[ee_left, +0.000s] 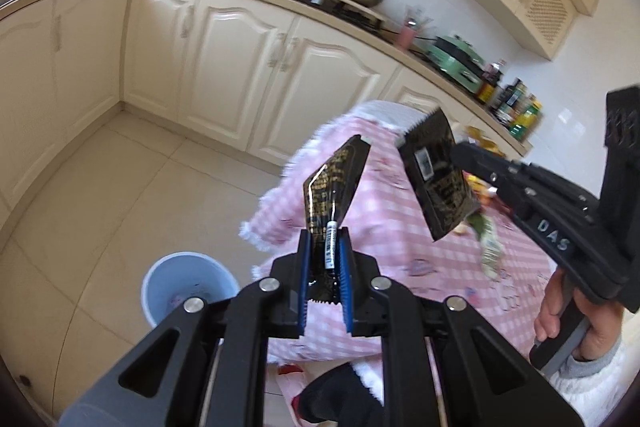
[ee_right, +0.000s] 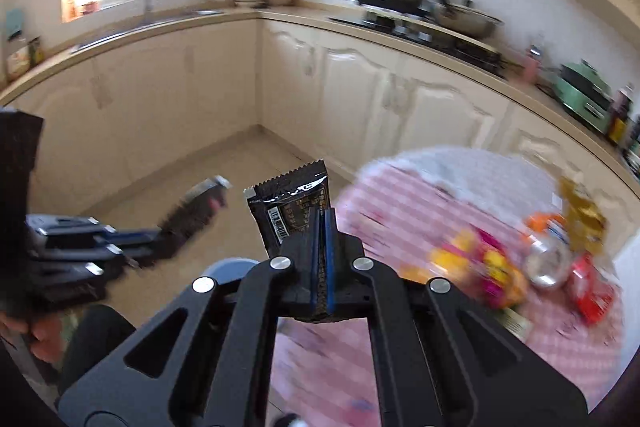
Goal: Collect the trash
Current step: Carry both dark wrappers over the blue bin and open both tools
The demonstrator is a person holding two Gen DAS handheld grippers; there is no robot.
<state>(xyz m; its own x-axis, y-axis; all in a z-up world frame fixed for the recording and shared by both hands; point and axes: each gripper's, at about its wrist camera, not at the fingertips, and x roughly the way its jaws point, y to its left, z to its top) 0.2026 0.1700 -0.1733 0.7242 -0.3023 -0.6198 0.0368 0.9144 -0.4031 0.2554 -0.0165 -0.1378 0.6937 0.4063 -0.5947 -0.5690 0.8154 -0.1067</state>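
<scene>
Right wrist view is smeared by motion. The litter heap (ee_right: 532,259) on the pink checked tablecloth (ee_right: 404,211) reads only as colours: yellow, orange, red, a silvery can-like shape; no labels legible. The left wrist view shows only a sliver of that heap, hidden behind the right gripper's body. The person is cut off to a hand (ee_left: 560,311) and a pale sleeve on the right tool's handle.

Left gripper (ee_left: 326,247): blue pads pressed on the lower end of a black-and-gold sachet (ee_left: 334,183). Its long axis runs away from the jaws, tip tilted up and right, and it is creased lengthwise. It hangs in the air just off the tablecloth's fringed left edge. From the right wrist this sachet is only a dark blur.

Right gripper (ee_right: 323,227): jaws pressed together on a second black sachet (ee_right: 290,205), serrated end up, barcode side facing the camera, long axis nearly upright and leaning left. It is held clear of the table's near-left edge. The left wrist view shows it from the side, over the cloth, slanting down to the right.

Pale blue bin (ee_left: 188,287): on the floor tiles beside the table, partly covered by the left tool; contents unclear. In the right view only a bit of its rim shows.
</scene>
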